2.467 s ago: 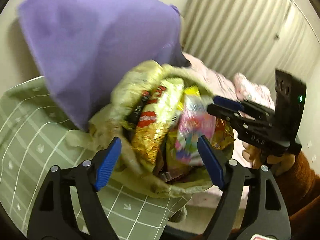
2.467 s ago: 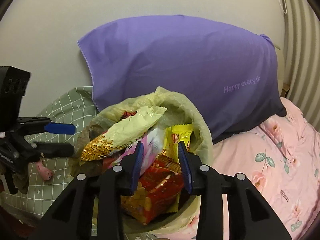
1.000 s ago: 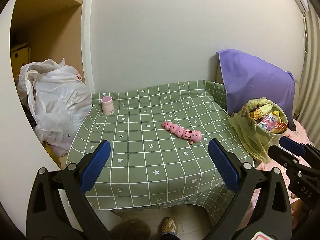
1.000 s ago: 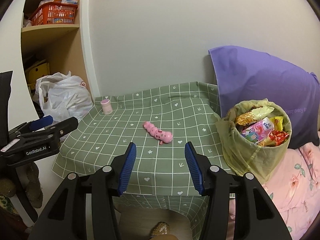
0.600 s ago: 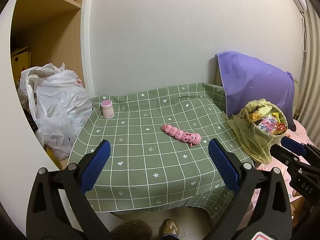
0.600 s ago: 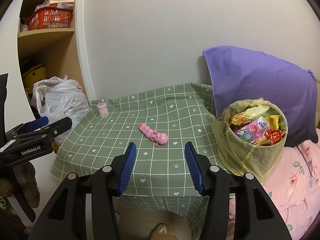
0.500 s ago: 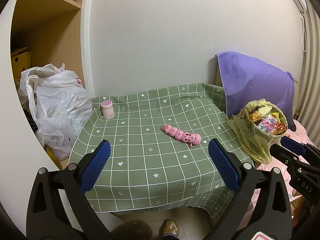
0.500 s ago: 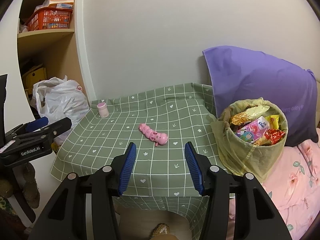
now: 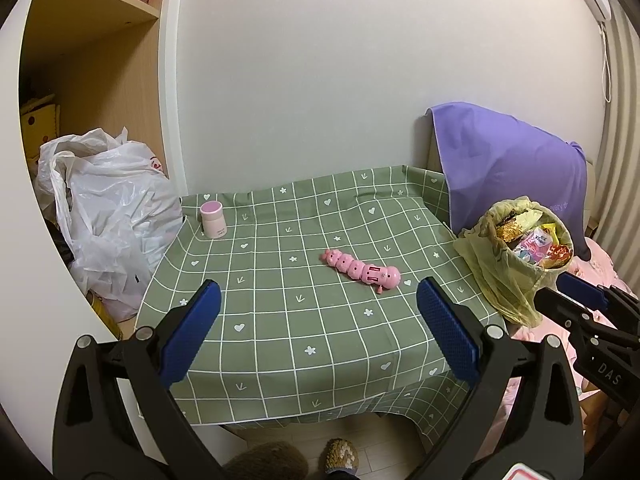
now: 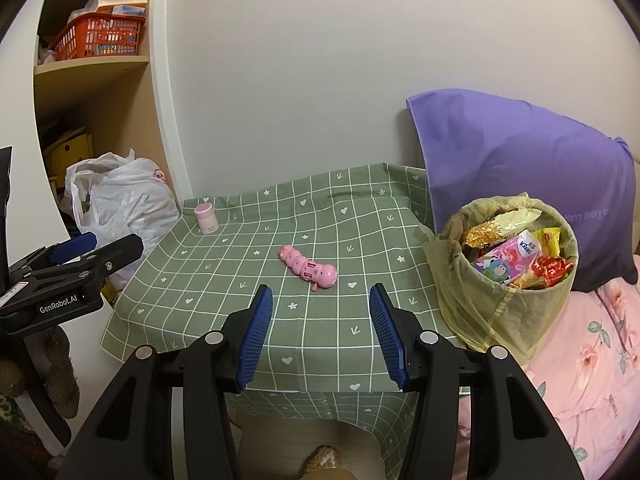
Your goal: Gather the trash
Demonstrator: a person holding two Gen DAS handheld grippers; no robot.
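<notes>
A trash bin lined with a yellow-green bag (image 10: 504, 300) stands at the table's right side, full of snack wrappers (image 10: 516, 252); it also shows in the left wrist view (image 9: 516, 272). My left gripper (image 9: 316, 336) is open and empty, held back over the table's front edge. My right gripper (image 10: 322, 328) is open and empty, also in front of the table. Each gripper appears at the edge of the other's view, the right one (image 9: 580, 304) close to the bin.
A green checked tablecloth (image 10: 248, 280) covers the table. On it lie a pink caterpillar toy (image 10: 308, 268) and a small pink-lidded jar (image 10: 206, 218). A white plastic bag (image 9: 116, 216) and shelves stand left. A purple pillow (image 10: 520, 168) and pink bedding (image 10: 592, 360) lie right.
Both grippers pulled back from right over the full bin to a far view in front of the table. In the last half second nothing has visibly moved.
</notes>
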